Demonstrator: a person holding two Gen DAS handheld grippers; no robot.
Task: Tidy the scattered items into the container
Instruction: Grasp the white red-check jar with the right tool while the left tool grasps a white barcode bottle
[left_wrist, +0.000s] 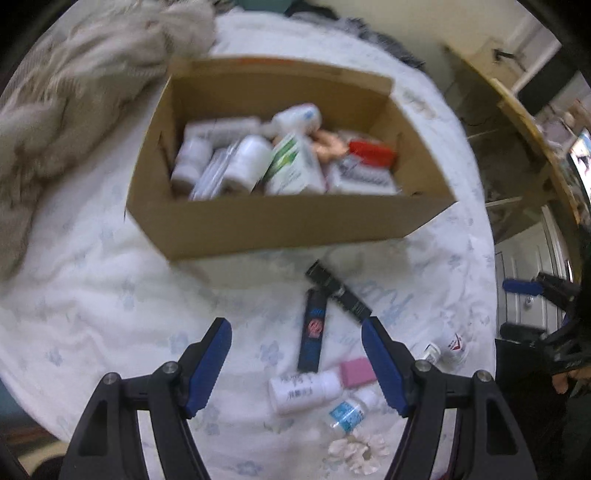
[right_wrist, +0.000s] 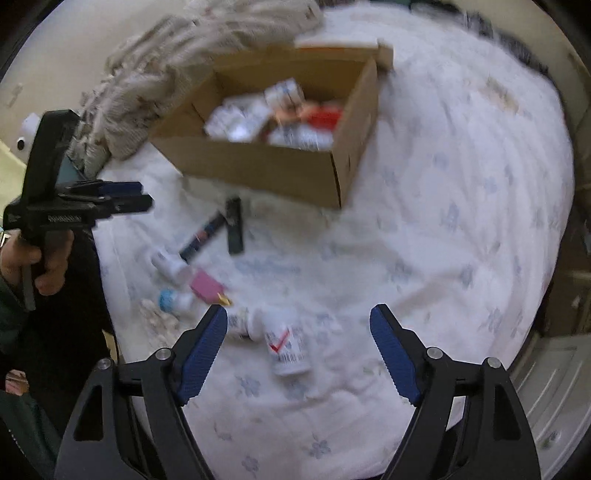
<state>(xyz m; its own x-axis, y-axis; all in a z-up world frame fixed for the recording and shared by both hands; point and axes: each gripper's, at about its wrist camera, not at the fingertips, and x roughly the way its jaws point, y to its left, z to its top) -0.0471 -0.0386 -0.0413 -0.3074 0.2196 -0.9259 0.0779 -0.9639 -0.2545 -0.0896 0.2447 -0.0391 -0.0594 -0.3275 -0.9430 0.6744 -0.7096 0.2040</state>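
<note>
Cardboard box (left_wrist: 280, 221) sits on the bed (left_wrist: 110, 295), part-filled with bottles and packets. Near its front wall lie two black tubes (left_wrist: 313, 332), a white bottle (left_wrist: 303, 391), a pink block (left_wrist: 357, 372) and a red-tick bottle (right_wrist: 288, 347). Left hand-held gripper (left_wrist: 297, 363) and right hand-held gripper (right_wrist: 299, 350) both gape wide, holding nothing.
</note>
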